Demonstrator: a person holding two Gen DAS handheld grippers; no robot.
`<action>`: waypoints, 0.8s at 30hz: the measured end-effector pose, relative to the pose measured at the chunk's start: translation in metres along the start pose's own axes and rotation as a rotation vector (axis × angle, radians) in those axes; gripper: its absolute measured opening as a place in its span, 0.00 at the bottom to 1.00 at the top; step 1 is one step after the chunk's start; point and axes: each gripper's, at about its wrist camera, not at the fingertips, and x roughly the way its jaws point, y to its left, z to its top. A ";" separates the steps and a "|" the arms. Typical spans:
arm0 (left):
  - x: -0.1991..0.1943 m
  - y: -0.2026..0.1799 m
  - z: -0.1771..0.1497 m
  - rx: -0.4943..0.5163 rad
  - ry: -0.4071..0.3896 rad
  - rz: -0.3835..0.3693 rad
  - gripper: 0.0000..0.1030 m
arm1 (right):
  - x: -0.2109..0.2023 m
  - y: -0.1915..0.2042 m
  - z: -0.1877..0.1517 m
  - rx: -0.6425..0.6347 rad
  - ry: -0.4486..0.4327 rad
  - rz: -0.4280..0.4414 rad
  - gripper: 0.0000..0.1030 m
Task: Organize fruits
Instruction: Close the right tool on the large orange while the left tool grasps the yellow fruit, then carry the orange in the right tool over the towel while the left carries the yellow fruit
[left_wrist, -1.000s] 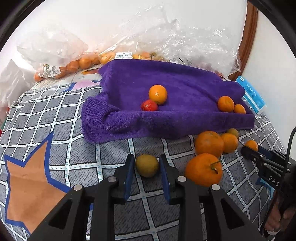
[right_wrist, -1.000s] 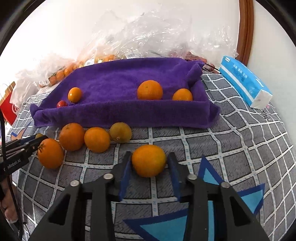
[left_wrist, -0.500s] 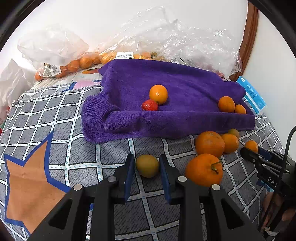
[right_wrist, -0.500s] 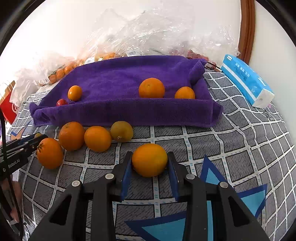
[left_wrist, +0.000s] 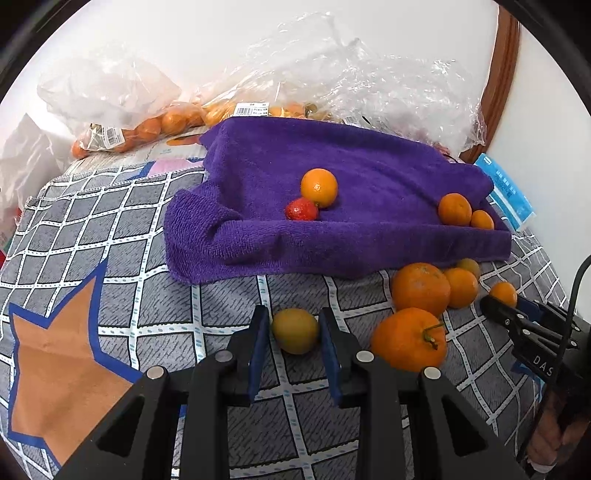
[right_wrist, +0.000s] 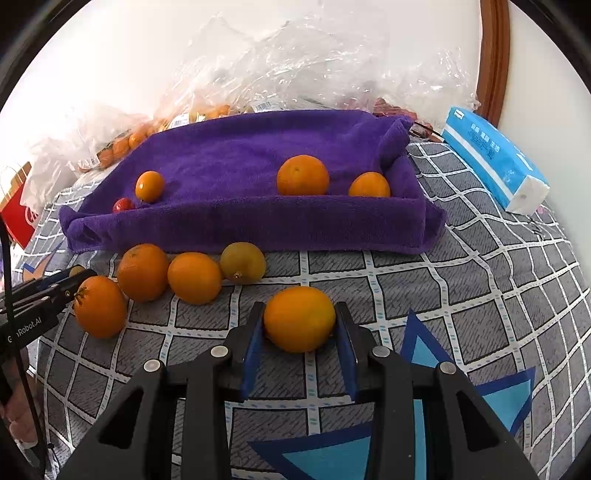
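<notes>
A purple towel lies on the patterned cloth, holding oranges and a small red fruit. My left gripper has its jaws close on both sides of a yellow-green fruit resting on the cloth. My right gripper is shut on an orange. Loose oranges lie in front of the towel, between the two grippers.
Clear plastic bags of oranges pile up behind the towel by the wall. A blue tissue pack lies at the right. A red box stands at the left edge.
Both grippers have narrowed around their fruits. The right jaws have come onto the orange. The fruits stay on the cloth.
</notes>
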 end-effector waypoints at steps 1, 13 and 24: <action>0.000 0.001 0.000 -0.001 0.000 -0.002 0.27 | 0.000 0.002 0.000 -0.008 0.001 -0.009 0.36; -0.002 0.004 -0.001 -0.017 -0.013 -0.010 0.24 | 0.000 -0.001 0.000 -0.001 -0.003 0.006 0.35; -0.029 0.005 0.003 -0.007 -0.059 0.035 0.24 | -0.017 0.000 -0.001 -0.004 -0.049 -0.006 0.34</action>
